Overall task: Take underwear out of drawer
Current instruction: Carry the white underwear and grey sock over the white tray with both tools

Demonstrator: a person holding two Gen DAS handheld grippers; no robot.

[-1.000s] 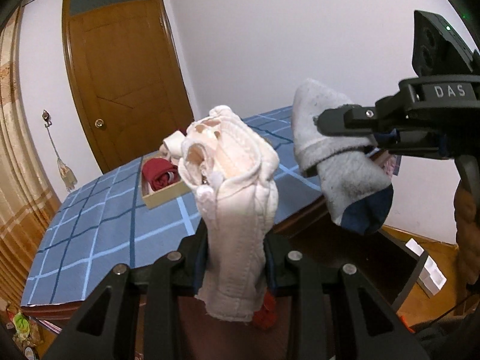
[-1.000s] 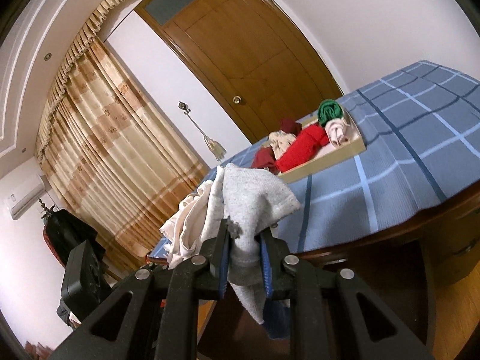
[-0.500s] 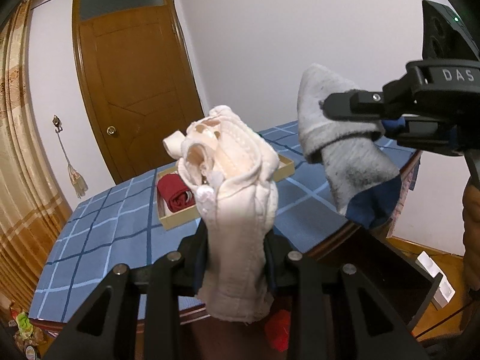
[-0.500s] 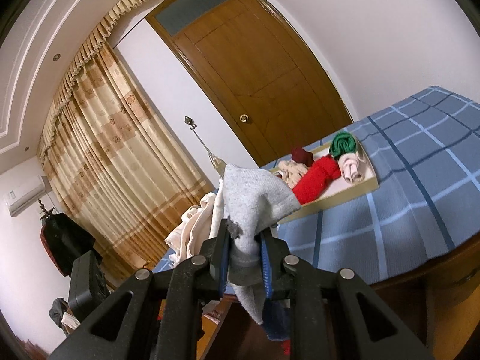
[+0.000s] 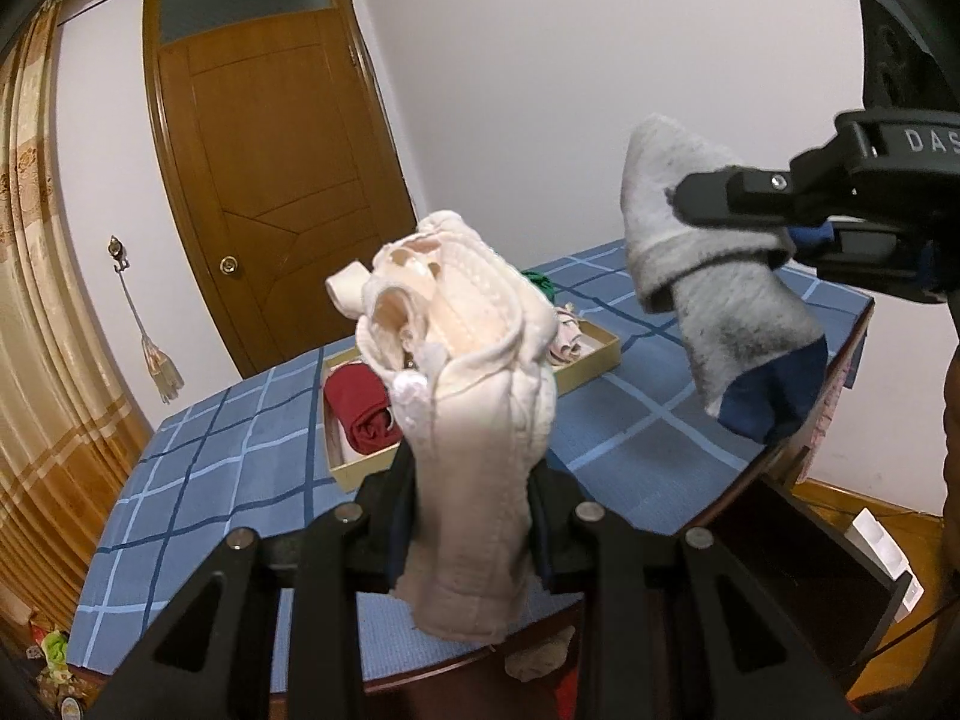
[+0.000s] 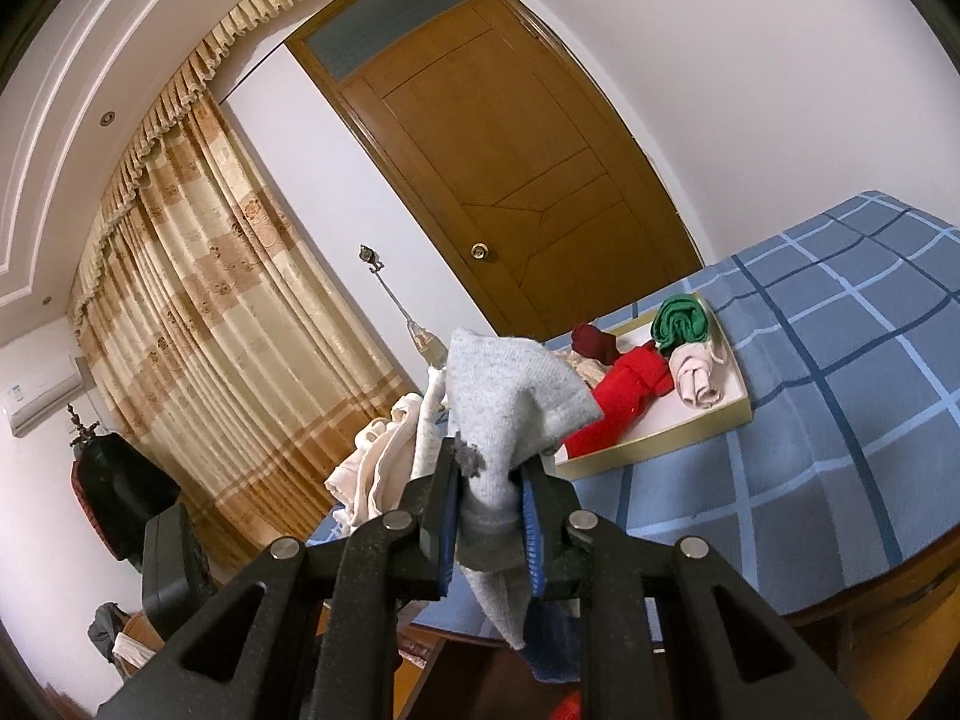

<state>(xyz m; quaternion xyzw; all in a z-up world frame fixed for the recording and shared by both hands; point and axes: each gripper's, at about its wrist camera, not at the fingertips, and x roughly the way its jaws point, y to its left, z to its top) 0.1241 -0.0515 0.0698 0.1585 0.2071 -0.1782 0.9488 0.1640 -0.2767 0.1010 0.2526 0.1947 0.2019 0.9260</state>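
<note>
My left gripper (image 5: 471, 480) is shut on a cream lace-edged undergarment (image 5: 468, 360), which stands up above the jaws and hangs below them. To its right my right gripper (image 5: 774, 228) is shut on a grey sock with a navy toe (image 5: 738, 312). In the right wrist view the right gripper (image 6: 489, 492) pinches that grey sock (image 6: 510, 396), and the cream undergarment (image 6: 378, 462) shows just left of it. A dark wooden drawer (image 5: 810, 546) stands open below the table edge, with a beige and a red piece of cloth (image 5: 540, 660) low in it.
A table under a blue checked cloth (image 5: 210, 480) carries a shallow tan tray (image 6: 666, 435) of rolled garments: red (image 6: 618, 396), green (image 6: 681, 321), pink and dark red. A wooden door (image 5: 270, 180) and beige curtains (image 6: 198, 312) stand behind. A white box (image 5: 882, 546) lies on the floor at right.
Both grippers have risen with their garments held. The table and tray now sit lower and more fully in both views.
</note>
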